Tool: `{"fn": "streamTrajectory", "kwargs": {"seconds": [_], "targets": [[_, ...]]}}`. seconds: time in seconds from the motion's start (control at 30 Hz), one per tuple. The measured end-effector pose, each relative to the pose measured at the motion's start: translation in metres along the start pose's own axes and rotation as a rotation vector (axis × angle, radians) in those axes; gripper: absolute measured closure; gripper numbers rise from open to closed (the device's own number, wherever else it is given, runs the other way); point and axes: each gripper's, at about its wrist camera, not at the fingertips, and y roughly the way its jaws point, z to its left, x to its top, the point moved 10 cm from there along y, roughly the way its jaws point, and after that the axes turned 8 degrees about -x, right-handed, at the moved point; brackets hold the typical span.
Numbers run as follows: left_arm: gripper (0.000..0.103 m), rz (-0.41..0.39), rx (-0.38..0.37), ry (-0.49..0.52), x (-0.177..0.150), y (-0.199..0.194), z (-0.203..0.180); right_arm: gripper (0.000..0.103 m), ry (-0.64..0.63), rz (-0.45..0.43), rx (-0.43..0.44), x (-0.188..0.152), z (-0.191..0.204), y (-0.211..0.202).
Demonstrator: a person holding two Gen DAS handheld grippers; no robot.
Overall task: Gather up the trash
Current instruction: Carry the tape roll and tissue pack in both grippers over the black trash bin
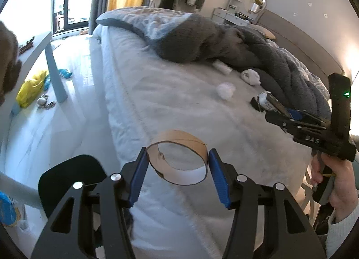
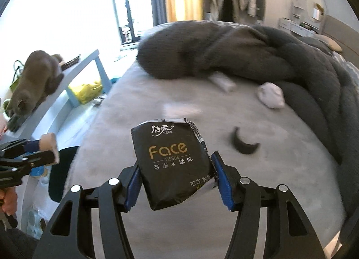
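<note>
My left gripper (image 1: 178, 164) is shut on a brown cardboard tube (image 1: 179, 158), its blue pads pressing both sides, above the bed's near edge. My right gripper (image 2: 177, 178) is shut on a black "Face" tissue pack (image 2: 172, 158) held over the bed. In the left wrist view the right gripper (image 1: 280, 109) shows at the right with the tissue pack (image 1: 264, 100). Loose white crumpled tissues (image 1: 225, 90) (image 1: 250, 77) lie on the sheet near the grey blanket (image 1: 224, 41). A crumpled tissue (image 2: 270, 96), a white packet (image 2: 222, 81) and a black curved piece (image 2: 243, 144) show in the right wrist view.
A grey cat (image 2: 33, 79) crouches on the pale blue table (image 2: 74, 72) left of the bed. A yellow bag (image 1: 31, 88) and small items lie on the floor under it. A black chair seat (image 1: 71, 176) stands beside the bed's near corner.
</note>
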Motion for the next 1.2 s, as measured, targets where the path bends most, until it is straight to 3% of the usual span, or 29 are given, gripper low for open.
{"fn": "streamTrajectory", "kwargs": {"seconds": [0.6, 1.2], "targets": [[0.046, 0.037, 0.103, -0.089, -0.031, -0.017, 0.095, 0.044, -0.113, -0.008, 0.146, 0.022, 0.127, 0.000], [0.046, 0.270, 0.168, -0.150, -0.121, 0.013, 0.180, 0.044, -0.220, 0.037, 0.247, 0.015, 0.234, 0.017]]}}
